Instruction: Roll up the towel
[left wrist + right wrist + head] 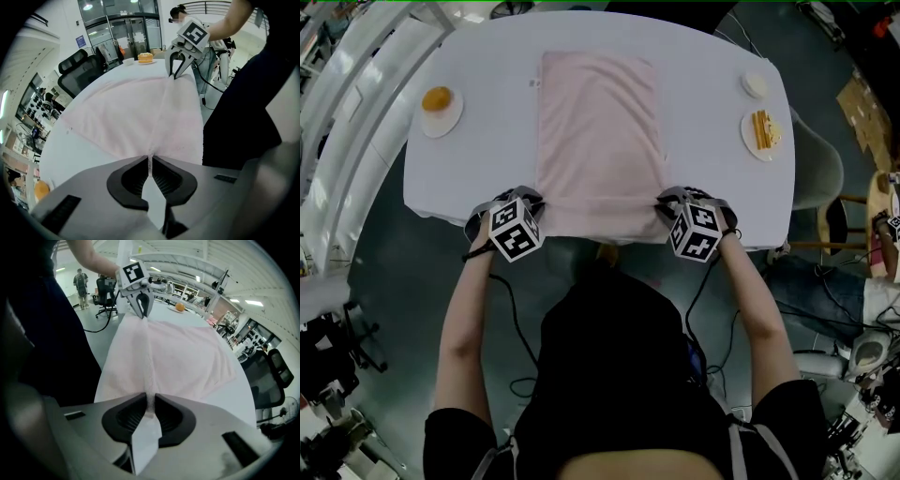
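Observation:
A pale pink towel [598, 131] lies flat on the white table [487, 150], its near edge at the table's front. My left gripper [534, 202] pinches the near left corner. In the left gripper view the jaws [150, 161] are closed on a thin fold of towel [140, 117]. My right gripper [667, 202] holds the near right corner, and in the right gripper view its pads [151, 404] squeeze a ridge of towel [164, 357]. A taut crease runs along the near edge between both grippers. Each view shows the other gripper, the right [177, 70] and the left [142, 310], across the towel.
A plate with an orange item [441, 105] sits at the table's left. At the right are a plate with yellow food [762, 131] and a small white dish [756, 85]. A grey chair [820, 173] stands off the right side. Cables hang below my arms.

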`<state>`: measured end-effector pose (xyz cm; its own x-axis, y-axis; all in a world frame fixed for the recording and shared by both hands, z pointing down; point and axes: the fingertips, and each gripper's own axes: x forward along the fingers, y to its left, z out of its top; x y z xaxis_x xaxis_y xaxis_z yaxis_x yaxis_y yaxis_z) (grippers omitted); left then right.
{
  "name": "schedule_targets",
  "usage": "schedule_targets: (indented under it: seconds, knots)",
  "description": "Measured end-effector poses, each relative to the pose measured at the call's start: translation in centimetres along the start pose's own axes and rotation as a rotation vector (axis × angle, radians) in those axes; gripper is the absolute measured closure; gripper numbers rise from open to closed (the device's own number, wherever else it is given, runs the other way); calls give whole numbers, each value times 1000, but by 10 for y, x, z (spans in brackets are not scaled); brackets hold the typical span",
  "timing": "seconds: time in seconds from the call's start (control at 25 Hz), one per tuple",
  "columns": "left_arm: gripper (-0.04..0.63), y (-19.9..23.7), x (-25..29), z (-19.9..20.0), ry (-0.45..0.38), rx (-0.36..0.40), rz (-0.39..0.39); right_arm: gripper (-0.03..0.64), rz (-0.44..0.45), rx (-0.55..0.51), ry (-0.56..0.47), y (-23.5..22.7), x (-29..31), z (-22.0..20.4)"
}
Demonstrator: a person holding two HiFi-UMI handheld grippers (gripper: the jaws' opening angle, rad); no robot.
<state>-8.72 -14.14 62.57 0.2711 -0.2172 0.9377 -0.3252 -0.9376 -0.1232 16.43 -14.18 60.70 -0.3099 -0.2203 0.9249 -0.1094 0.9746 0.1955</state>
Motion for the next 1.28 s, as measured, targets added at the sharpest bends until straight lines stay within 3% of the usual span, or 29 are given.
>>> schedule_targets:
  seconds: [0.08, 0.2, 0.36, 0.84, 1.28]
  knots:
    - [551, 3, -2, -1, -13, -21, 27, 509, -28, 28, 1, -7, -3, -1]
    - [451, 11, -8, -2, -49, -103, 58, 407, -71, 86, -8, -19, -11, -4]
    - [442, 16, -25, -2, -99, -162, 79, 399, -102, 121, -25, -23, -29, -2]
    - [442, -12, -73, -17, -127, -54, 137, 399, -165, 55, -2, 20, -61, 13]
    - [442, -73, -63, -21, -117, 63, 61, 399, -83, 7, 21, 83, -49, 20]
